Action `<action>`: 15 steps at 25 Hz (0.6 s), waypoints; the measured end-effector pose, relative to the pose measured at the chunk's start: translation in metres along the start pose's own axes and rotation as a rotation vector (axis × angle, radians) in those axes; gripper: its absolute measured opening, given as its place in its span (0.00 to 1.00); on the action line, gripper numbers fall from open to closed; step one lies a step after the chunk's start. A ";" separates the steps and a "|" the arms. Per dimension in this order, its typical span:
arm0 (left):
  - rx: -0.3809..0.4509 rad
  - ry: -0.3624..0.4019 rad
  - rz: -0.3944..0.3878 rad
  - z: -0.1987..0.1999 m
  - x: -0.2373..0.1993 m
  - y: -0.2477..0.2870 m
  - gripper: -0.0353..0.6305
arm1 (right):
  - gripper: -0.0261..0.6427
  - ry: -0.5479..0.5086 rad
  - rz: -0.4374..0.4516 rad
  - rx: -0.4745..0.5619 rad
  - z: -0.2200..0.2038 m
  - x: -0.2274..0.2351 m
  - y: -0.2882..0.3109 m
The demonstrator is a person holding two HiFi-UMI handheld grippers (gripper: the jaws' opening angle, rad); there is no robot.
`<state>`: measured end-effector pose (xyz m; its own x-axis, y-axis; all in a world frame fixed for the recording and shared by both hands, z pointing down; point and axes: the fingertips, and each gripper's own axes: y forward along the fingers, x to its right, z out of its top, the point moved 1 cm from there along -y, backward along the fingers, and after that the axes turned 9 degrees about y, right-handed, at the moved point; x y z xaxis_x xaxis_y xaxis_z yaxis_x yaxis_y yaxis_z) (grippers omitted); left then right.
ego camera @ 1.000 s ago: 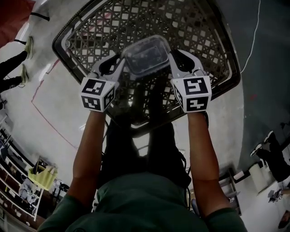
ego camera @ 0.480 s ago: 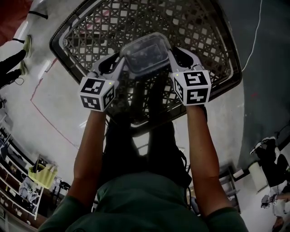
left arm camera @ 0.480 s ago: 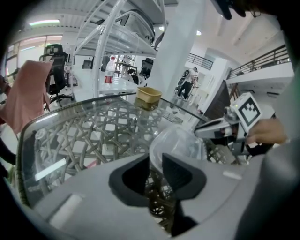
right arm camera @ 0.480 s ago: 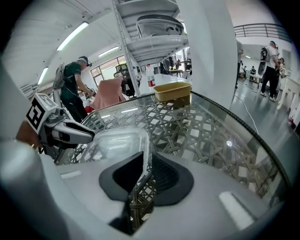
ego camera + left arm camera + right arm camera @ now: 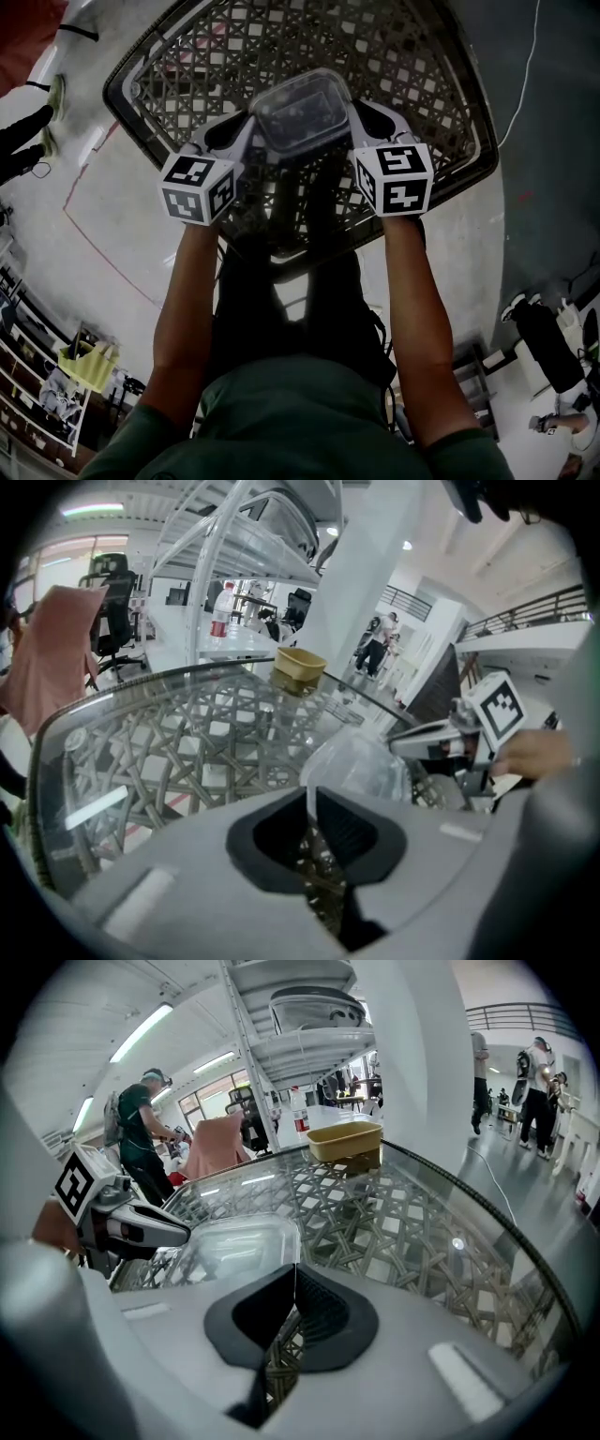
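Observation:
A clear plastic container (image 5: 302, 111) with a lid hangs between both grippers above a glass-topped lattice table (image 5: 141, 70). My left gripper (image 5: 251, 133) is shut on the container's left rim, and my right gripper (image 5: 353, 122) is shut on its right rim. In the left gripper view the thin rim (image 5: 309, 799) is pinched between the dark pads, with the container (image 5: 361, 766) just beyond and the right gripper (image 5: 441, 742) across it. In the right gripper view the container (image 5: 234, 1246) lies ahead and to the left of the jaws, and the left gripper (image 5: 141, 1227) faces me.
A yellow tub (image 5: 345, 1141) stands at the table's far edge, in front of a white shelving rack (image 5: 300, 1044) and a pillar (image 5: 412, 1063). A person (image 5: 141, 1133) stands at the left beside a pink cloth (image 5: 220, 1143). A white cable (image 5: 525, 75) runs over the floor.
Both pairs of jaws have closed tighter on the container's rim. The container and both grippers have shifted slightly farther over the table.

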<state>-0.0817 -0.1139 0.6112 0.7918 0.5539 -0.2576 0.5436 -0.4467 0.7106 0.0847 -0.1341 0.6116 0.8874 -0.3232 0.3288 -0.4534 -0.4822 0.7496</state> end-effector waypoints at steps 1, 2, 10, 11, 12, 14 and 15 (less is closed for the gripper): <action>0.002 -0.001 0.002 0.001 0.000 0.000 0.09 | 0.05 0.001 -0.003 0.005 0.001 0.000 -0.001; 0.005 -0.004 0.005 0.002 0.000 -0.001 0.09 | 0.05 0.003 -0.007 0.011 0.002 0.000 -0.002; 0.027 0.015 0.004 0.013 0.005 -0.007 0.05 | 0.05 -0.014 -0.014 0.069 0.020 -0.010 -0.014; 0.030 0.016 0.005 0.015 0.006 -0.007 0.05 | 0.05 -0.016 -0.014 0.076 0.023 -0.011 -0.016; 0.032 0.016 0.010 0.017 0.006 -0.008 0.05 | 0.05 -0.019 -0.014 0.082 0.026 -0.013 -0.018; 0.036 0.015 0.028 0.019 0.002 -0.009 0.05 | 0.05 -0.030 -0.014 0.092 0.033 -0.017 -0.022; 0.039 0.013 0.039 0.019 -0.001 -0.009 0.06 | 0.05 -0.038 -0.013 0.097 0.037 -0.019 -0.024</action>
<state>-0.0823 -0.1238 0.5925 0.8093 0.5441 -0.2214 0.5229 -0.4954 0.6937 0.0758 -0.1461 0.5659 0.8904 -0.3459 0.2960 -0.4493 -0.5629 0.6937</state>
